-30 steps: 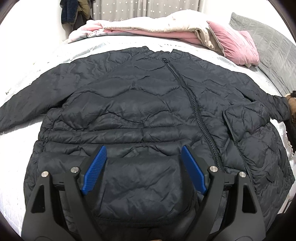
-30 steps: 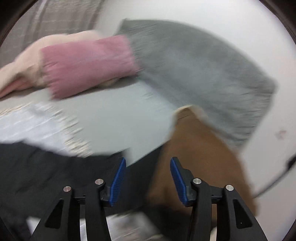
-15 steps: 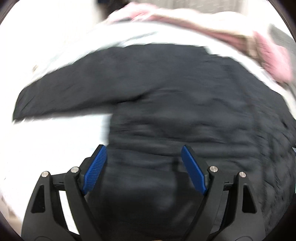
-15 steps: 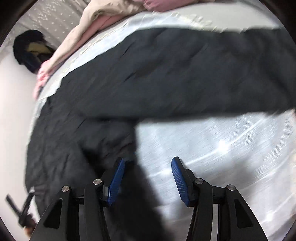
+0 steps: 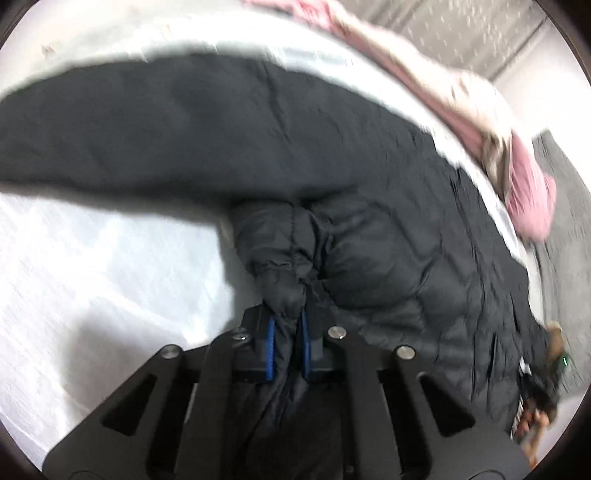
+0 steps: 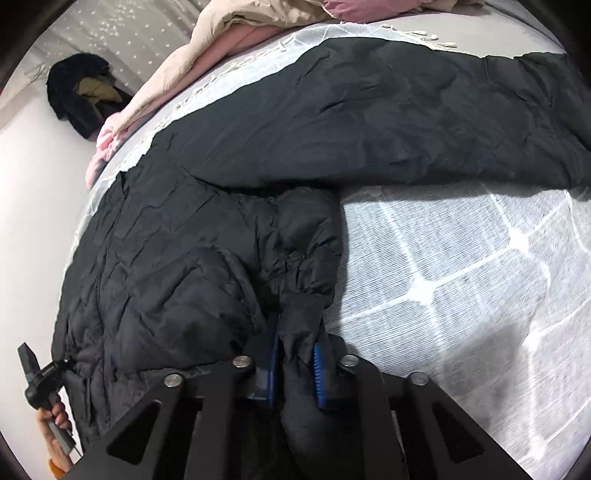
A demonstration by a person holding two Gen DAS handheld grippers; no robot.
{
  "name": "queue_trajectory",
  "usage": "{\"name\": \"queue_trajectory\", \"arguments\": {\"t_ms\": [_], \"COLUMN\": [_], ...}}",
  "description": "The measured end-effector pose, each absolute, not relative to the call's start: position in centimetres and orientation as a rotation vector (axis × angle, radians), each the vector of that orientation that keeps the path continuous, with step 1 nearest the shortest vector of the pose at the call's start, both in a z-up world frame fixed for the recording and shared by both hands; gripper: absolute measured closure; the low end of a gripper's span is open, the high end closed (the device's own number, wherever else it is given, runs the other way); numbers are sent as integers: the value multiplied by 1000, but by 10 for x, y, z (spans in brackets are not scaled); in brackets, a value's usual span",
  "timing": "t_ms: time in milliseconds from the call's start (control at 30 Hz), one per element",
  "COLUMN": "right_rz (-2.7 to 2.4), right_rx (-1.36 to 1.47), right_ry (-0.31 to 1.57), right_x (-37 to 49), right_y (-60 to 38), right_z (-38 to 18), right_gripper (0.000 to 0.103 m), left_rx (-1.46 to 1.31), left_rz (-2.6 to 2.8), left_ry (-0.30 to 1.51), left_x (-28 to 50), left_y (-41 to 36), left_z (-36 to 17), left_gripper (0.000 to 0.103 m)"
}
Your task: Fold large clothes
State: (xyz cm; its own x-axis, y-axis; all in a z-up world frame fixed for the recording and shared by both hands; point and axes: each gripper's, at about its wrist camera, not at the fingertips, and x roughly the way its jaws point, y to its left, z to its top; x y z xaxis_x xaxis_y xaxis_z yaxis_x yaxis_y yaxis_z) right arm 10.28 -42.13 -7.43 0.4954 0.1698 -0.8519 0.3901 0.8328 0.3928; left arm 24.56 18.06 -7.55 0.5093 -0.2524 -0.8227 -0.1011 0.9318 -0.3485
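While spread front-up across a white gridded bedspread (image 6: 461, 266), black puffer jacket (image 6: 207, 229) pinched at both lower corners of the hem. Left gripper (image 5: 287, 345) pressed together on a bunched fold of hem at one side seam, blue pads nearly meeting, fabric gathered into a tight wad between them. Right gripper (image 6: 295, 363) likewise clamped on the opposite hem corner, dark fabric squeezed between blue pads. Sleeves stretched outward from the body, one long sleeve (image 6: 406, 110) lying flat across the bedspread in the right wrist view, the other sleeve (image 5: 122, 122) blurred but extended in the left wrist view. Heaped pink and cream bedding (image 6: 236, 26) beyond the collar end, well apart from both grips. Likely step in hand: lifting the hem to carry it toward the collar for a crosswise fold. To do this well: raise both corners together and level, keeping the hem taut between the grips so the padded body does not sag or twist; carry forward in a low arc rather than high, since slippery quilted fabric tends to slide and balloon; lay the hem square on the shoulders, edges aligned, before loosening either pinch. Worth watching: thin bites of fabric slipping free under the jacket's weight, and sleeves dragging askew.
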Motion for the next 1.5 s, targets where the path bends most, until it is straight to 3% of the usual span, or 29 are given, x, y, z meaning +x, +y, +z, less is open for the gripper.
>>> {"name": "queue_trajectory", "arguments": {"t_ms": [100,167,267,400,567,800,867,1000,1133,1233,1300,1367,1500], "right_rz": [-94,-108,-186,-178,-5,-21,-26,30,93,155,224,302,408], "right_rx": [609,595,571,573,598,626,658,702,724,738,740,751,695], "right_ry": [1047,1056,1028,914,842,880,877,873,865,872,863,831,819], "right_x": [92,87,69,46,44,80,82,88,98,104,104,98,76], "right_y": [-409,-404,-404,-404,-385,-374,-387,-401,-403,-399,-393,-390,-386], "right_z": [-73,-72,-58,-29,-9,-33,-38,-51,-62,-68,-65,-56,-34], "right_gripper": [90,86,77,63,52,51,51,51,51,62,77,84,85], "left_rx": [-298,-255,-191,-110,-41,-125,-190,-333,-280,-328,-367,-341,-204], "left_rz": [27,120,172,132,-124,-540,-611,-716,-710,-789,-879,-943,-1051], "left_ry": [939,958,997,890,853,951,992,1111,1083,1058,1059,1041,1028], "left_x": [253,254,246,215,187,205,216,234,220,216,213,203,178], "left_y": [192,195,188,168,115,9,-8,-33,-48,-52,-56,-65,-73], "left_z": [-60,-59,-51,-29,-15,-47,-59,-85,-91,-87,-86,-82,-67], "left_gripper": [84,69,55,26,22,22,22,38,45,69,90,91,91]}}
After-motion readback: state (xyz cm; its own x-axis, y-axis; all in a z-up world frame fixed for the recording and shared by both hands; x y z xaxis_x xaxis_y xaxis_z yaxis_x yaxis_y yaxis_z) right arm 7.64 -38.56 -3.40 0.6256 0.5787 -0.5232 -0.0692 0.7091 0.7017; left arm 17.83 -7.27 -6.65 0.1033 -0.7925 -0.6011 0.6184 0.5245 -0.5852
